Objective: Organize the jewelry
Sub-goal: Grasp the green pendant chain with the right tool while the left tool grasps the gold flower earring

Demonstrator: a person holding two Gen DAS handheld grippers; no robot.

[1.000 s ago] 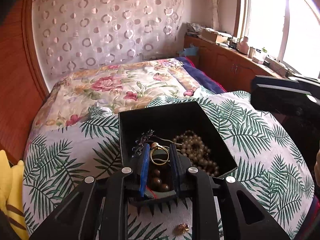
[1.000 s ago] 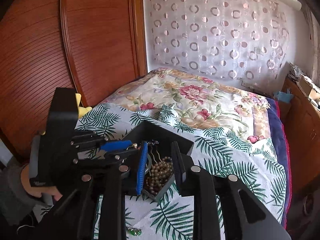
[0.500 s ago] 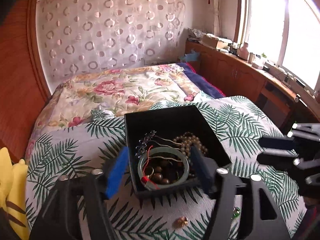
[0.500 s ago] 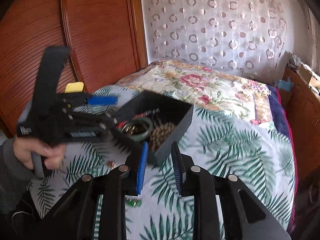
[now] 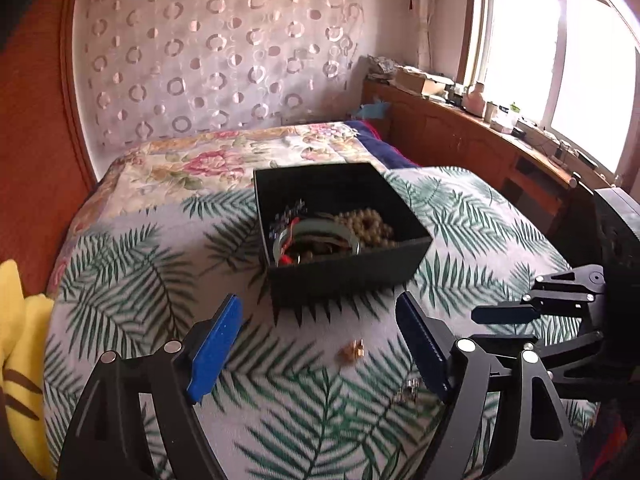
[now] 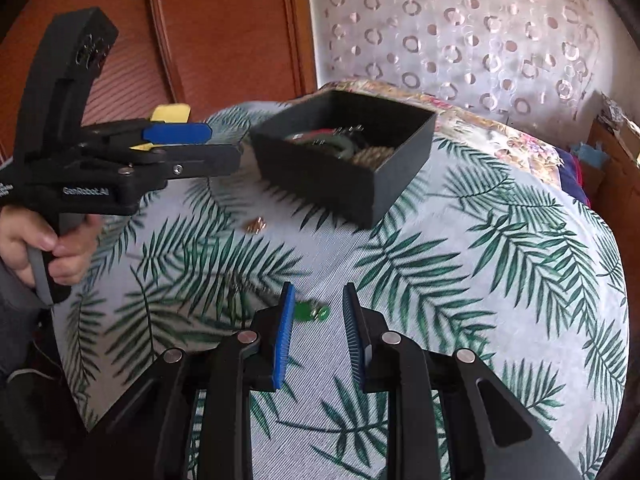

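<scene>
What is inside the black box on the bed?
The box holds a pale bead necklace, a green bangle and a dark hairpin. Its near wall hides anything lower.

Ahead of the right gripper (image 6: 318,316), its blue left pad hid part of the green trinket (image 6: 316,312), while beyond the left gripper (image 5: 320,344) the black box (image 5: 344,268) wall concealed its lower contents and the small gold piece (image 5: 351,354) stayed too blurred to identify.
</scene>
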